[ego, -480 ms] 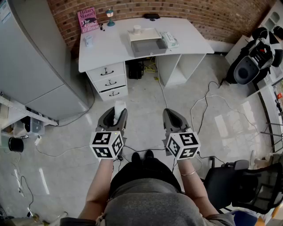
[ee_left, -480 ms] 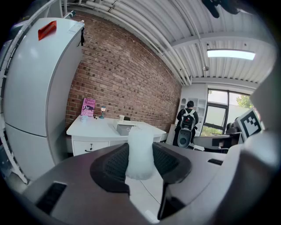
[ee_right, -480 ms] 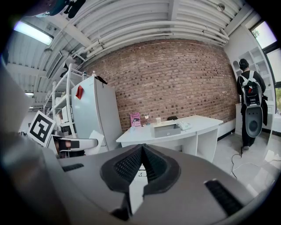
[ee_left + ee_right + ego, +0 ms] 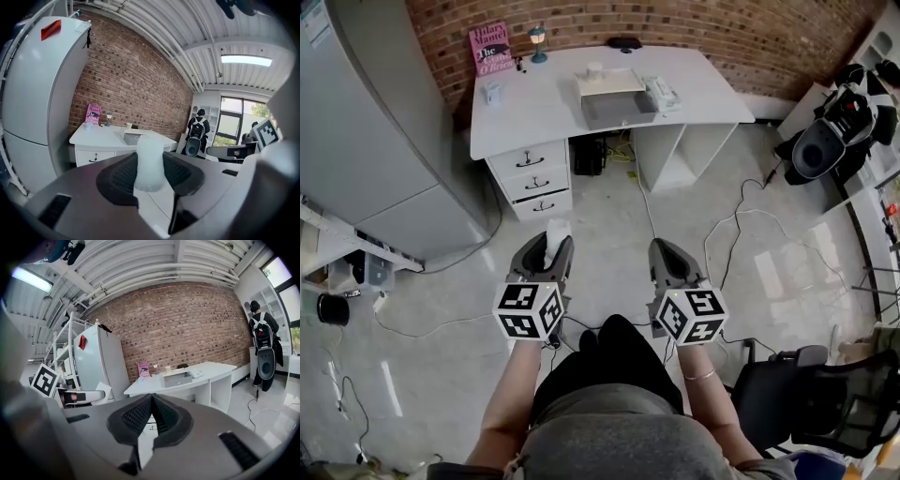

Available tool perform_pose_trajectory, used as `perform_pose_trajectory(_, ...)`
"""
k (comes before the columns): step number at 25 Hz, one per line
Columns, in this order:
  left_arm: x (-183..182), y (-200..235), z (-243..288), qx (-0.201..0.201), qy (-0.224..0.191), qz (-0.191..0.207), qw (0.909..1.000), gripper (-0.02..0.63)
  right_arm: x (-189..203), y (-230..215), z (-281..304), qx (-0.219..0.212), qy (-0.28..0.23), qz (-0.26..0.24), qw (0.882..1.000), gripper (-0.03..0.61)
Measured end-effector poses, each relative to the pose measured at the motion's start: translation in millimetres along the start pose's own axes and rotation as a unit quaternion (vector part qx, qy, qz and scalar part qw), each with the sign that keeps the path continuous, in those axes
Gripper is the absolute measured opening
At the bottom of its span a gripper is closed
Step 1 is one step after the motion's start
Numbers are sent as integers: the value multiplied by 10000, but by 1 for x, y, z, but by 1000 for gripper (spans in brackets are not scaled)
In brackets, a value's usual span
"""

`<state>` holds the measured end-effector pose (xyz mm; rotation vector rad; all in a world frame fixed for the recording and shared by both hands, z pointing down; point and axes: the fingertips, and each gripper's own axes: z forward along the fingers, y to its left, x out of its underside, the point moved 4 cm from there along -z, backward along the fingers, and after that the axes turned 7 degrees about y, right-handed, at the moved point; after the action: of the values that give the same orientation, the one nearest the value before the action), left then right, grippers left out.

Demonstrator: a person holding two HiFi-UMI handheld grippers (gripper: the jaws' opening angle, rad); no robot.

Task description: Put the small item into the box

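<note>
Box (image 4: 617, 103) interior on desk (image 4: 534, 112): too small, indistinct

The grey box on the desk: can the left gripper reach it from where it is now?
Probably not yet. The left gripper, jaws clamped on the white item, is well short of the box on the desk; only floor with cables lies between.

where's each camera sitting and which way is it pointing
Head view: on the person's head, looking steeply down at floor and white desk; forearms, left gripper and right gripper show.
Left gripper view: on the left gripper, facing the desk; its jaws hold a small white item.
Right gripper view: on the right gripper, facing the desk; jaws shut, empty.
All share the desk, its box and the brick wall.
</note>
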<state>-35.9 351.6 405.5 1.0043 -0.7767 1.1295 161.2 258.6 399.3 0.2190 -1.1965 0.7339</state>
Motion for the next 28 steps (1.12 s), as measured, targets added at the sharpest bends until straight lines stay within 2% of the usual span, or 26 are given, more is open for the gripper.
perform_pose_trajectory(13,-22,17,55,-42,11,63,10000,176,-19,-36,53,-31,10,155,9999,6)
perform_pose_trajectory(28,-91,49,180,-497,-145,-8,9987,176,-106,-123,169,-382,-87,30,9992,6)
